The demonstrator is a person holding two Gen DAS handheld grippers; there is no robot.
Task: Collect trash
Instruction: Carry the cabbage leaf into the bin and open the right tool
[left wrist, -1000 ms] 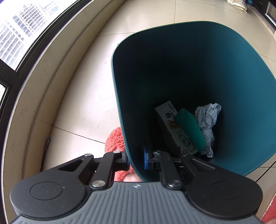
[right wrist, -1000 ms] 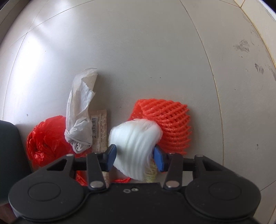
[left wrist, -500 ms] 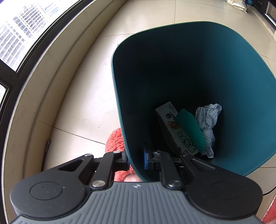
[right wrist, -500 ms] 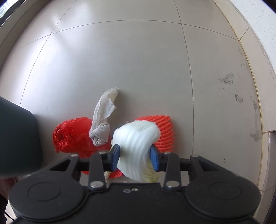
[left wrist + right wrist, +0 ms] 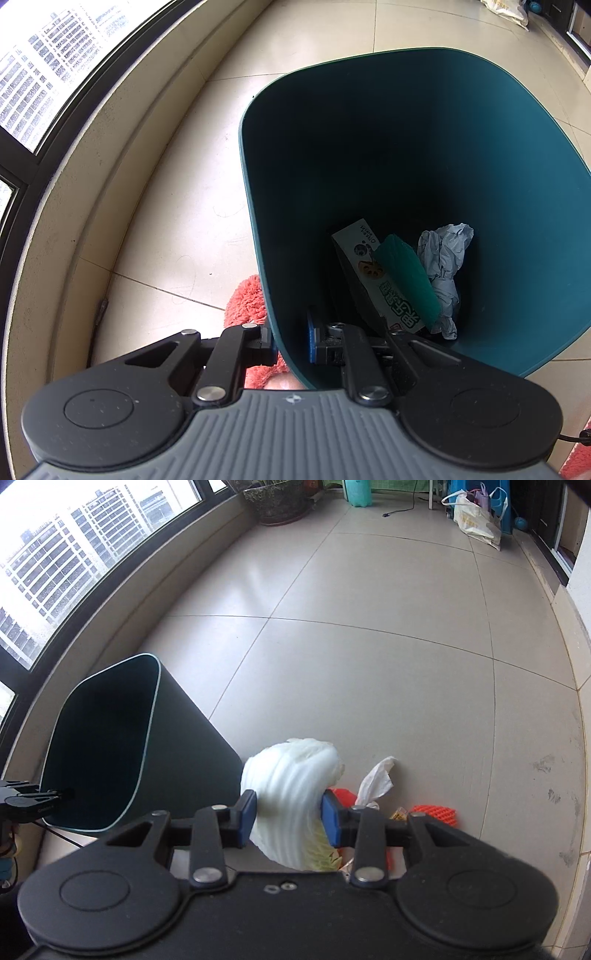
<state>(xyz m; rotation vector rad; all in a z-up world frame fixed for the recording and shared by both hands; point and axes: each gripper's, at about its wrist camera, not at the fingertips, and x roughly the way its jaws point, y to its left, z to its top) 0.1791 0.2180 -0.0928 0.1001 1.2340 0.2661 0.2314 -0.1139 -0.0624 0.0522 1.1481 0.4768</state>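
- Trash in hand: white foam fruit net (image 5: 291, 797), your right tongs (image 5: 288, 821) are pinching it between both blue pads, jaws partway closed on it, foam bulging out above and below.
- It is hanging in the air just right of the teal bin (image 5: 110, 746), above the floor, not over the opening yet.
- Your left tongs (image 5: 291, 341) are clamping the bin's near wall, one pad outside, one inside, nearly fully closed; in the right view they are showing at the near left rim.
- Bin (image 5: 406, 166) is already holding a printed carton (image 5: 373, 273), a green flat piece (image 5: 406, 277) and a crumpled grey-blue paper (image 5: 443, 266).
- Doing this step well, my read: be carrying the foam leftward until it is sitting over the dark opening before letting go; it is light and springy, so releasing low inside the rim is looking safer than dropping from high up.
- Be keeping the left grip firm so the bin is not tipping or sliding.
- Watch the rim: the foam is wider than the jaw gap and may be catching on the edge.
- Lying on the floor under the right tongs: white knotted plastic bag (image 5: 376, 779), orange foam net (image 5: 436, 814), a small yellowish wrapper (image 5: 399, 814), partly hidden.
- Around: curved window ledge (image 5: 155, 602), plant pot (image 5: 277, 502), white carrier bag (image 5: 476, 520) far back, all well apart.
- Pink fluffy thing (image 5: 247, 299) is sitting just beside the bin's base; cannot tell what it is.
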